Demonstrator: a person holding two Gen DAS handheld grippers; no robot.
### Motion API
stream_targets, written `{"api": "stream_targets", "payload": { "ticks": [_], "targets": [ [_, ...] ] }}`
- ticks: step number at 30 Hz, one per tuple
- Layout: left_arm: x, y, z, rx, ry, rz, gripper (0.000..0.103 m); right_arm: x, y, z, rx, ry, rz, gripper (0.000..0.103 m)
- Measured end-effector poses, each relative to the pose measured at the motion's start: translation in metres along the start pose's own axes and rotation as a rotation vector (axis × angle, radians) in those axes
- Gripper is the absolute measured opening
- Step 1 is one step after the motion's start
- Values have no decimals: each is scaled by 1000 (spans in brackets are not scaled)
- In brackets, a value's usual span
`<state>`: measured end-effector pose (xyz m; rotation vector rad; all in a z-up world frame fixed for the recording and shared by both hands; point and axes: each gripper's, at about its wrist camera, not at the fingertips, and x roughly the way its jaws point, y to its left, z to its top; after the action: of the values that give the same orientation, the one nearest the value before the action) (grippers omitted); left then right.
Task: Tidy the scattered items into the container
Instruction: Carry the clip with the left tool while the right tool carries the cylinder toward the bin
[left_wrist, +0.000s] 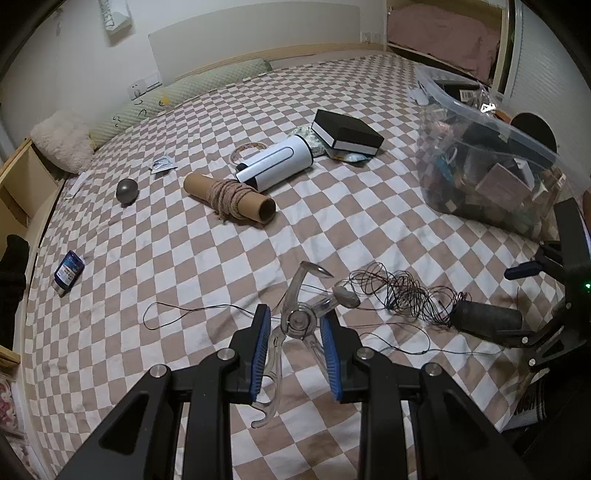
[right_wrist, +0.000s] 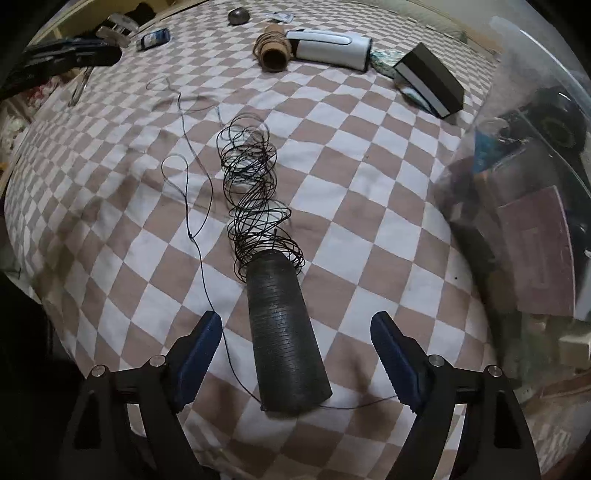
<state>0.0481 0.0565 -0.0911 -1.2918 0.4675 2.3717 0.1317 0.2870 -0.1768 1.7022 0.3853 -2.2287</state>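
Covering the frame: a pink-and-white checked bedsheet (left_wrist: 351, 221). Left gripper (left_wrist: 295, 332) clamps a clear plastic hinged tool (left_wrist: 295, 314); right gripper (right_wrist: 295, 350) stands wide around a black thread cone (right_wrist: 284, 332), untouching.

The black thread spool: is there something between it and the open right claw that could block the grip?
No solid object. The black thread spool lies between the pads of the open right claw, apart from both. Only its loose thread runs past the left pad and could get pinched.
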Motion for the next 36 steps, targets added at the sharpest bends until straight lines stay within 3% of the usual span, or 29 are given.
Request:
{"api": "stream_targets", "payload": {
  "ticks": [1,2,3,6,12,15,20,28,36],
  "targets": [
    [0,-1,0,2,1,-1,27,3,2,1,-7,8,4,82],
    [0,-1,0,4,1,-3,27,6,3,1,-14,16,12,75],
    [0,-2,0,6,0,-2,27,11,4,2,-20,34,12,56],
    [0,-3,0,10,-2,-1,27,25,6,1,-9,88,23,45],
    [0,-4,0,16,0,-3,27,22,16,-6,-35,99,10,44],
    [-2,-5,-1,18,-3,-11,27,4,11,-19,9,116,58,43],
    [-1,-9,-1,24,0,-24,27,-16,-7,-38,110,100,61,43],
    [-12,-25,9,36,-30,-57,27,-60,-46,-40,326,-33,112,43],
    [-24,-41,30,39,-85,-93,27,-117,-93,-6,442,-275,135,43]
  ]
}}
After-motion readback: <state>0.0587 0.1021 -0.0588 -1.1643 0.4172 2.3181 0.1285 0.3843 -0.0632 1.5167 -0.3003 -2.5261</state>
